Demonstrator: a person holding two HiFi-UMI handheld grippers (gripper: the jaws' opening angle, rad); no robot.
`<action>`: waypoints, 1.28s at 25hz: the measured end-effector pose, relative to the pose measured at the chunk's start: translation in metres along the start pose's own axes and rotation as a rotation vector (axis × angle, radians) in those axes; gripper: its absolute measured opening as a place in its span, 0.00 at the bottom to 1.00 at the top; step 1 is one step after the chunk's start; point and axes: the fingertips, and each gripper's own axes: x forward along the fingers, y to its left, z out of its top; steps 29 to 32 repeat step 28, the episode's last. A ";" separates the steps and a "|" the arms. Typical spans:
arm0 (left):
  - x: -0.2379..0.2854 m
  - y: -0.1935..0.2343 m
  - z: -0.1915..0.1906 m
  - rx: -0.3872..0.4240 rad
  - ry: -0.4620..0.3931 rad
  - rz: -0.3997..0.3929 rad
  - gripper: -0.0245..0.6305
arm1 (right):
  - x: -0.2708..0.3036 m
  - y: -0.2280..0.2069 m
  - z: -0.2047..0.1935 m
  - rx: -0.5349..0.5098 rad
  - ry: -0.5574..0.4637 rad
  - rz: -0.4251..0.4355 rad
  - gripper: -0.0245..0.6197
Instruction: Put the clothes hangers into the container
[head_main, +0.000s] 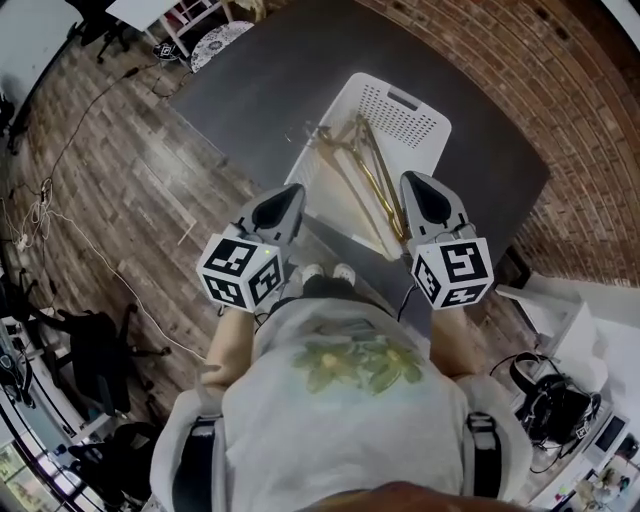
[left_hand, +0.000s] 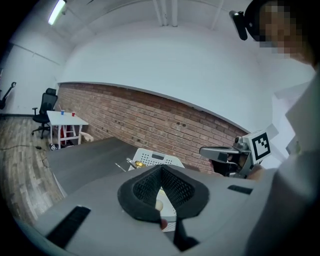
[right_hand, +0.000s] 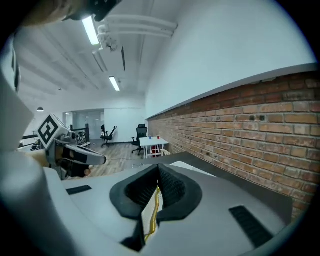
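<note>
A white perforated container stands on the dark grey table. Gold clothes hangers lie inside it, along its length. My left gripper hovers at the container's near left corner, its jaws meeting at the tip with nothing between them. My right gripper hangs over the near right edge, jaws together too. In the right gripper view a gold hanger shows through the slit behind the shut tips, lying below in the container. The left gripper view shows the container ahead and the right gripper beside it.
A brick wall runs along the table's far right side. The wooden floor at left carries cables and office chairs. A small white table stands beyond the grey table. Headphones lie on a white desk at right.
</note>
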 end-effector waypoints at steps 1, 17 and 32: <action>0.002 -0.003 -0.002 0.001 0.005 -0.010 0.08 | -0.004 0.004 -0.002 0.011 -0.011 0.002 0.09; 0.018 -0.029 -0.013 0.010 0.037 -0.069 0.08 | -0.022 0.016 -0.023 -0.026 0.020 0.014 0.09; 0.014 -0.024 -0.018 0.000 0.037 -0.044 0.08 | -0.014 0.019 -0.029 -0.006 0.044 0.050 0.09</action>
